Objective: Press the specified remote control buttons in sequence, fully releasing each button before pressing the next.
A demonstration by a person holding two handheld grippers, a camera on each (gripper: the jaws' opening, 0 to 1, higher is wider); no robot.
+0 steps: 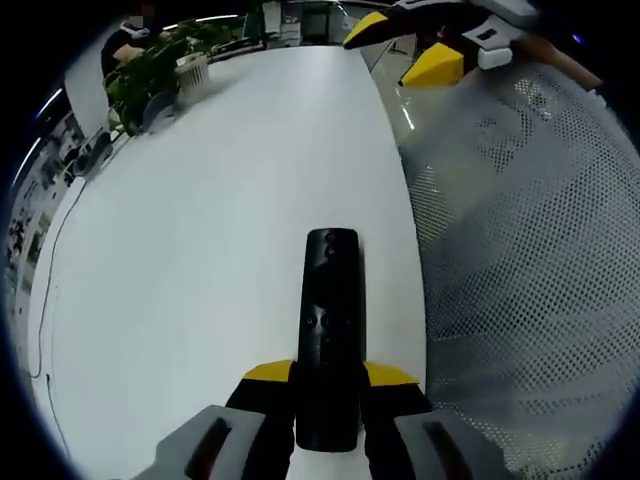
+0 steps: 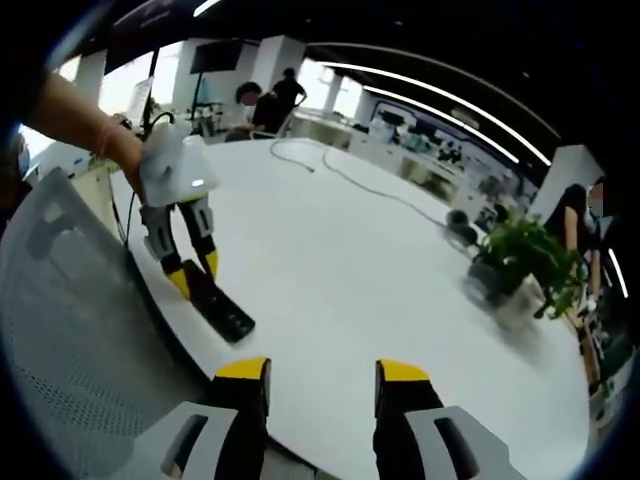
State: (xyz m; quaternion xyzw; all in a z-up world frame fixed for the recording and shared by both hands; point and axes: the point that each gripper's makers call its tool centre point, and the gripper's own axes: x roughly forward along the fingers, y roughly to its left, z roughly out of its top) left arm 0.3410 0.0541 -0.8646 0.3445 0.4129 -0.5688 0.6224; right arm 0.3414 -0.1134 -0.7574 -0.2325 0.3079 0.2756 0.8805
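Left gripper point(image 1: 329, 385) as we see it, black jaws capped with yellow pads, grey ribbed finger bodies, white housing in the right gripper view, right gripper point(image 2: 324, 385) likewise yellow-tipped, black and grey.

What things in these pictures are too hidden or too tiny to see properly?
- Remote, left gripper view: button marks too small and dark to read; its near end is hidden between the left hand-held gripper jaws.
- Remote, right gripper view: too small to show any buttons.
- Plant pot, right gripper view: blurred behind leaves.
- Mesh chair, left gripper view: cut off by the edge.
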